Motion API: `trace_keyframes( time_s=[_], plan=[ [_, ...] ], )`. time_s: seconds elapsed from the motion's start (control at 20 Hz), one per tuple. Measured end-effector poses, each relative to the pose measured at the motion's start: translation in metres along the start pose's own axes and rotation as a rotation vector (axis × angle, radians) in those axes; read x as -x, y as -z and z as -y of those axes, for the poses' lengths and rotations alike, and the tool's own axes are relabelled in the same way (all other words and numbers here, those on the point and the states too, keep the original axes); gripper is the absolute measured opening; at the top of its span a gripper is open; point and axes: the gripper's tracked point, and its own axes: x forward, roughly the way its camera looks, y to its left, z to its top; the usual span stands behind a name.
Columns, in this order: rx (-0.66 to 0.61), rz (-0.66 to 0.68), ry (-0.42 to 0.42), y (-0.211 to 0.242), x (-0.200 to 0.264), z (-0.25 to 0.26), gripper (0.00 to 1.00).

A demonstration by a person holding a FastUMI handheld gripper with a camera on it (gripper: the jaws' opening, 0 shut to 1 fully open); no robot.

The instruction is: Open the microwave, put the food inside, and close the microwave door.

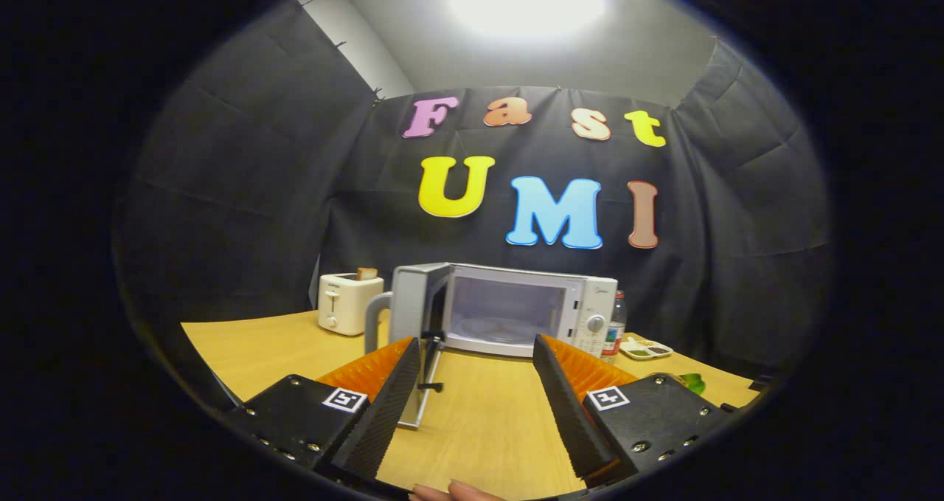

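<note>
Door: microwave door (410,298) swung wide, hinged on the left side of the microwave (516,311), edge-on toward the tool; handle (374,316) sticking out at 9 o'clock of it. Step one judged done.
Cavity: lit, pale, turntable faintly visible; looks empty, no food inside as far as can be told.
Tool: tool (476,398) spread apart, nothing between the fingers, hovering over bare bench (487,420), microwave beyond at 12 o'clock.
Food: small tray (646,349) with dark and green portions on the bench at 3 o'clock of the microwave, near the bottle (614,326); probably the item to load, not certain. Green object (693,381) nearer the right finger, half hidden, cannot identify.
Left to do: pick up food, place in cavity, shut door.
Other: toaster (345,303) at 9 o'clock of the microwave, toast poking out of a slot; not part of the job.
Hidden: lower part of the door behind the left finger; a fingertip (457,492) of the holding hand cut off at 6 o'clock; tray contents too small to name; bench near edge obscured by tool body.
</note>
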Motion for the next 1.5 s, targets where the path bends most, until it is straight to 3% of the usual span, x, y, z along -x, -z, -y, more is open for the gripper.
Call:
trace_keyframes(
  time_s=[0.3,0.45,0.65,0.8,0.95,1.0,1.05,1.15,1.2,1.25,1.3,1.35,1.5],
  plan=[
    [-0.031,0.015,0.239,0.027,0.022,0.121,0.93],
    [-0.113,-0.038,0.299,0.059,0.028,0.159,0.93],
    [-0.208,-0.115,0.322,0.102,0.025,0.187,0.93],
    [-0.296,-0.165,0.274,0.126,0.016,0.186,0.95],
    [-0.419,-0.188,0.215,0.136,0.005,0.183,0.90],
    [-0.471,-0.192,0.182,0.138,0.000,0.178,0.86],
    [-0.511,-0.199,0.160,0.141,-0.005,0.175,0.74],
    [-0.585,-0.217,0.119,0.143,-0.007,0.170,0.59],
    [-0.615,-0.234,0.091,0.145,-0.008,0.167,0.58],
    [-0.646,-0.230,0.080,0.143,-0.008,0.166,0.41],
    [-0.665,-0.230,0.073,0.142,-0.008,0.166,0.41],
    [-0.654,-0.223,0.080,0.140,-0.010,0.168,0.29],
    [-0.557,-0.202,0.078,0.131,-0.008,0.161,0.21]
  ],
)
